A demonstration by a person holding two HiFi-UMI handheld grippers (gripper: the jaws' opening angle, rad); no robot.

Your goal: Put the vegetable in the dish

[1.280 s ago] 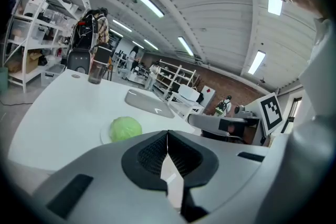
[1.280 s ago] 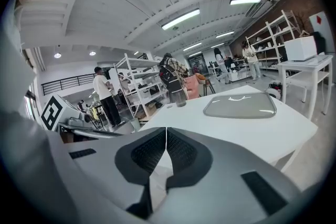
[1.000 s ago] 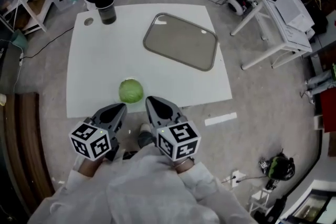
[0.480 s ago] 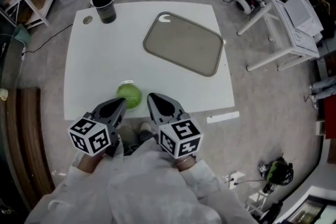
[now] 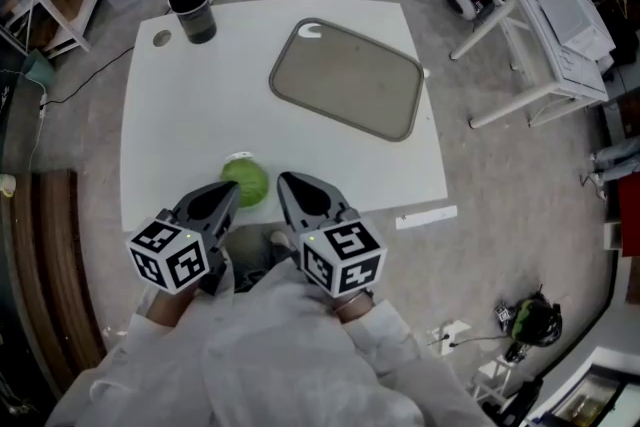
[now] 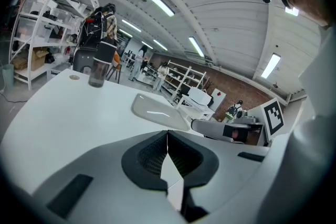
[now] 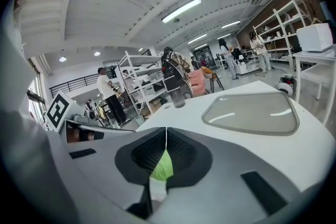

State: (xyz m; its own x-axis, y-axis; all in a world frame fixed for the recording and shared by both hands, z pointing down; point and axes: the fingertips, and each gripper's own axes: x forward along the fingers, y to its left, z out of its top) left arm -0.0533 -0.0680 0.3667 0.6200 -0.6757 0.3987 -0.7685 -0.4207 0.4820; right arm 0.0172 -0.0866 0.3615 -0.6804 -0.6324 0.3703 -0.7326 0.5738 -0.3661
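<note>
White tabletop (image 5: 180, 115) first. Dish (image 5: 347, 80) lying empty toward 1 o'clock. Vegetable (image 5: 245, 182) sitting on the bare surface near the 6 o'clock edge, well apart from the dish. Left hand-held gripper (image 5: 228, 194) close at the vegetable's 7 o'clock, right hand-held gripper (image 5: 290, 183) close at its 3 o'clock. Both with jaws pressed together, gripping nothing, and neither clearly touching the green ball.

Step in hand, at a guess: reach and grasp.
- Spread the jaws wide before closing in, given a round head seemingly too broad for a narrow opening.
- Failing that, press it between the two grippers from 9 and 3 o'clock.
- Squeeze at the widest girth, low enough to stop any roll toward 12 o'clock.
- Lift clear of the dish rim, then set down well inside, not on the edge.

Hard to make out:
- Near side of the vegetable covered by the left gripper's tip in the head view.
- No vegetable at all in the left gripper view.
- Only a green sliver through the gap behind the shut tips in the right gripper view.
- Dish depth not readable.
- Cup (image 5: 197, 12) at the 11 o'clock corner, contents impossible to tell.
</note>
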